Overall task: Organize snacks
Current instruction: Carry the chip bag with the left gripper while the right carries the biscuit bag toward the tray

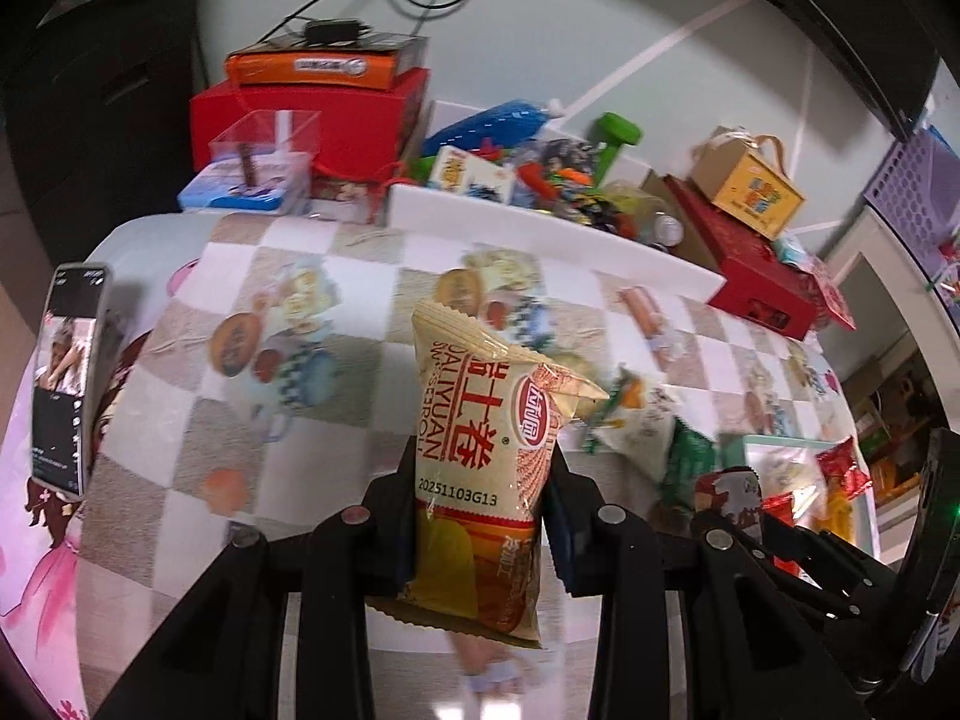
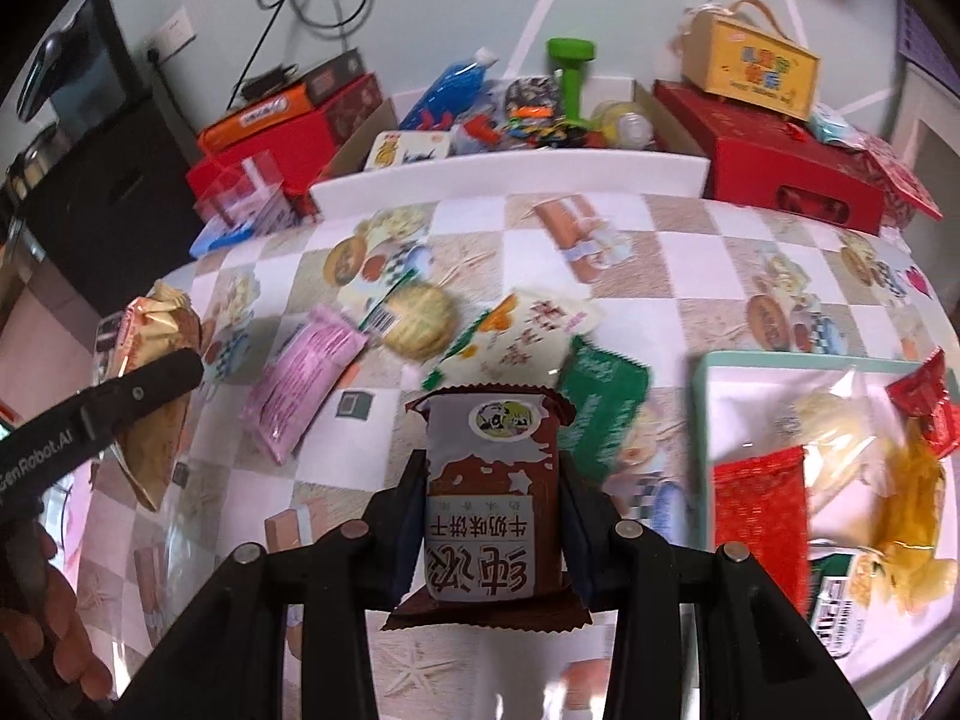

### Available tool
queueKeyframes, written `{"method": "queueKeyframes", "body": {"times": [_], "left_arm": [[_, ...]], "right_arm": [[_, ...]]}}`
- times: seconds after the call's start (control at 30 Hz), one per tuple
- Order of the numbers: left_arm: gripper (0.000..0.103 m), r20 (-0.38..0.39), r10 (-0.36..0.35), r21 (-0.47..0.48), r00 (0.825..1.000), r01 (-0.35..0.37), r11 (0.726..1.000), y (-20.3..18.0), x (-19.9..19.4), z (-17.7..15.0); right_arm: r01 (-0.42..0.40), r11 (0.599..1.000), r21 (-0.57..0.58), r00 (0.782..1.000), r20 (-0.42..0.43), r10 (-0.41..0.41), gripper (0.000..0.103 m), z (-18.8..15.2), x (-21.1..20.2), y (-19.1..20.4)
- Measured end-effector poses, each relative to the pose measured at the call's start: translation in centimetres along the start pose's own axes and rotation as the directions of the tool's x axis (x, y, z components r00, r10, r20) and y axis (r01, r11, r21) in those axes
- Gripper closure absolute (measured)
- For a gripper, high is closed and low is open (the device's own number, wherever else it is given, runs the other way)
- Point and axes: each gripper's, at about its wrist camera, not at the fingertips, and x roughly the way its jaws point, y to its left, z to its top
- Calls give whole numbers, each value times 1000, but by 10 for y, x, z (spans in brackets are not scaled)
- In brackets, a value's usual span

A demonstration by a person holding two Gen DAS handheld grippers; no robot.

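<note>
**Both grippers loaded, tray waiting on the right**

Your left gripper (image 1: 480, 516) is clamped on the egg roll pack (image 1: 480, 468), fingers pressing its lower middle so the pack stands upright with the printed date facing the camera. That mid-body grip keeps the sealed ends free and the pack steady; the top corner is folded over, but the bag looks intact.

Your right gripper (image 2: 492, 534) is closed on the brown biscuit pack (image 2: 495, 492), also held upright, its crimped bottom edge hanging below the fingers. Holding it by the flat sides rather than the seal should let you lay it down flat.

The tray (image 2: 780, 363) sits on the checkered tablecloth (image 2: 690, 276) to the right of the biscuit pack and already holds a red pack (image 2: 759, 516) and other snacks, so it looks like the collecting spot. You seem partway through. Loose snacks are still on the cloth: a pink pack (image 2: 300, 384), a round cracker pack (image 2: 417, 318), a white pack (image 2: 528, 336) and a green pack (image 2: 606, 414), the last two overlapping just beyond the biscuit pack.

A white bin (image 1: 540, 222) of mixed items and stacked red boxes (image 1: 336, 114) line the far edge; a phone (image 1: 69, 378) stands at the left. These look like background, not targets.

The right hand is nearer the tray, so dropping the biscuit pack first probably makes sense. Watch that the tray's remaining bare space is small.
</note>
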Motion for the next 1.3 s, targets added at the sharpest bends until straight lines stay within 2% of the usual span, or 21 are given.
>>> {"method": "queueKeyframes", "body": {"times": [0.43, 0.83, 1.03, 1.3], "left_arm": [[66, -2, -88, 33, 996, 88, 996, -72, 3, 4], [66, -49, -131, 100, 990, 135, 986, -127, 27, -5], [66, -60, -150, 151, 987, 158, 976, -153, 31, -10], [66, -80, -178, 231, 981, 192, 954, -190, 33, -21]], "right_arm": [[77, 986, 148, 995, 54, -86, 61, 7, -30, -68], [120, 952, 280, 987, 73, -146, 61, 4, -51, -131], [145, 926, 348, 979, 84, -185, 61, -1, -65, -162], [194, 869, 455, 963, 81, -257, 61, -15, -85, -215]]}}
